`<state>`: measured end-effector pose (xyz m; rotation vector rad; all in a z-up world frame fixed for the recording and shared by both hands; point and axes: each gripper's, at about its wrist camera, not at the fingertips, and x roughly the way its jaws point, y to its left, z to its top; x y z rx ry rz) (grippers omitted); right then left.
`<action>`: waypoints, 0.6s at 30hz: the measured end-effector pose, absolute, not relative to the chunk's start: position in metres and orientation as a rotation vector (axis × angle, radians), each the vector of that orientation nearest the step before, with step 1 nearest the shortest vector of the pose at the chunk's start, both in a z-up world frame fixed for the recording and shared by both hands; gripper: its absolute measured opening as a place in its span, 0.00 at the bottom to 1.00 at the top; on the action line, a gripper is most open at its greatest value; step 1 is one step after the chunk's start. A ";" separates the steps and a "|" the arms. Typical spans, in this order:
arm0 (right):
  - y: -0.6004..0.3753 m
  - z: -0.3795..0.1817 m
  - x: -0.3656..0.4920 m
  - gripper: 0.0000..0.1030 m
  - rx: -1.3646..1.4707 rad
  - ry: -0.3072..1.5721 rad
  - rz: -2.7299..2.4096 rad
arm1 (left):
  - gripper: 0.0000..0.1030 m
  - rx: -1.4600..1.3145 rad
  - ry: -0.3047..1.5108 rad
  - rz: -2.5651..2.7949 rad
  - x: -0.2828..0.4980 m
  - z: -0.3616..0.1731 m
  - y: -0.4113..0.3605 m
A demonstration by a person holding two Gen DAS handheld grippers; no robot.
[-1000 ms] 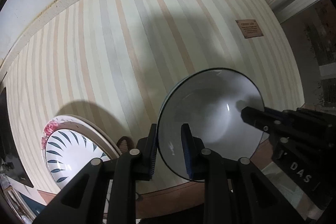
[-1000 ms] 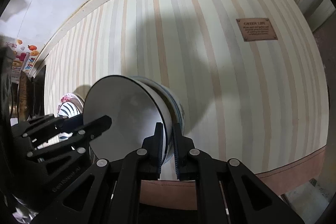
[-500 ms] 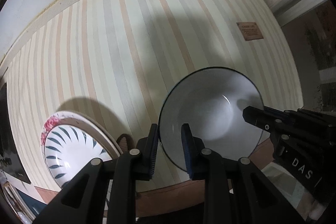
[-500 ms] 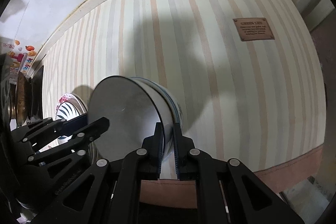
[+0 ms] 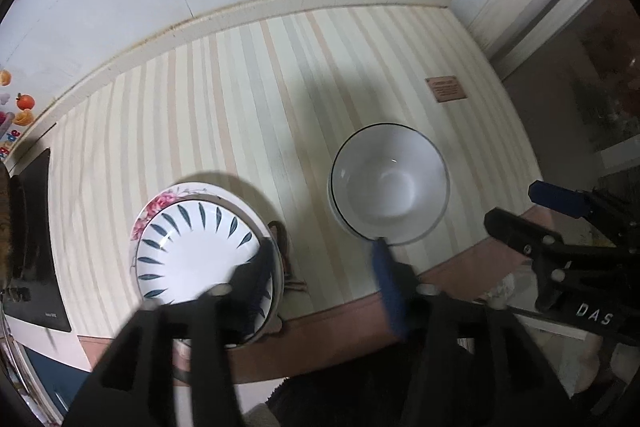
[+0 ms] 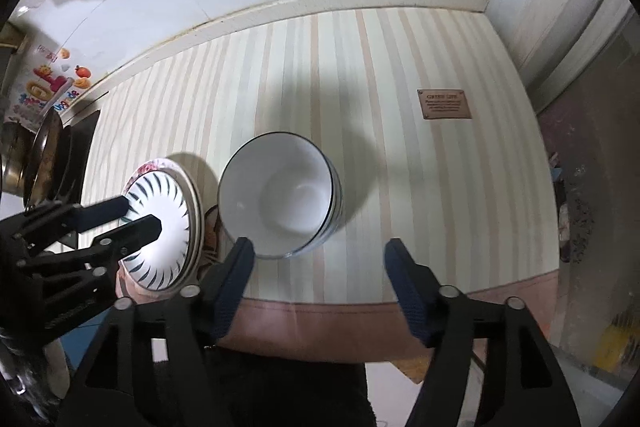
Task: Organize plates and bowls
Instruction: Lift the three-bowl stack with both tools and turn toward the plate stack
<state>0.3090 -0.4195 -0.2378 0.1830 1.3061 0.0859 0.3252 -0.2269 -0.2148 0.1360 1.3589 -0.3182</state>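
A white bowl with a dark rim sits nested on other bowls on the striped tablecloth. To its left lies a white plate with blue leaf marks on a flowered plate. My left gripper is open and empty, pulled back above the table's front edge, between plate and bowl. My right gripper is open and empty, just in front of the bowl stack. The left gripper also shows in the right wrist view, over the plate.
A brown label is sewn on the cloth at the right. A black cooktop with a pan lies at the far left. The wall runs behind the table. The floor shows at the right.
Both grippers have let go of the white bowl and opened. They have drawn back and up from it. The bowl now rests on the stack on the table.
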 end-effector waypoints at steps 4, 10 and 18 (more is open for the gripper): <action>-0.415 -0.221 0.286 0.88 0.202 1.281 0.096 | 0.84 0.133 1.309 -0.327 0.312 -0.196 -0.220; -0.417 -0.195 0.258 0.93 0.183 1.206 0.059 | 0.86 0.115 1.263 -0.332 0.295 -0.175 -0.210; -0.415 -0.172 0.234 0.96 0.169 1.152 0.030 | 0.89 0.068 1.238 -0.353 0.280 -0.158 -0.203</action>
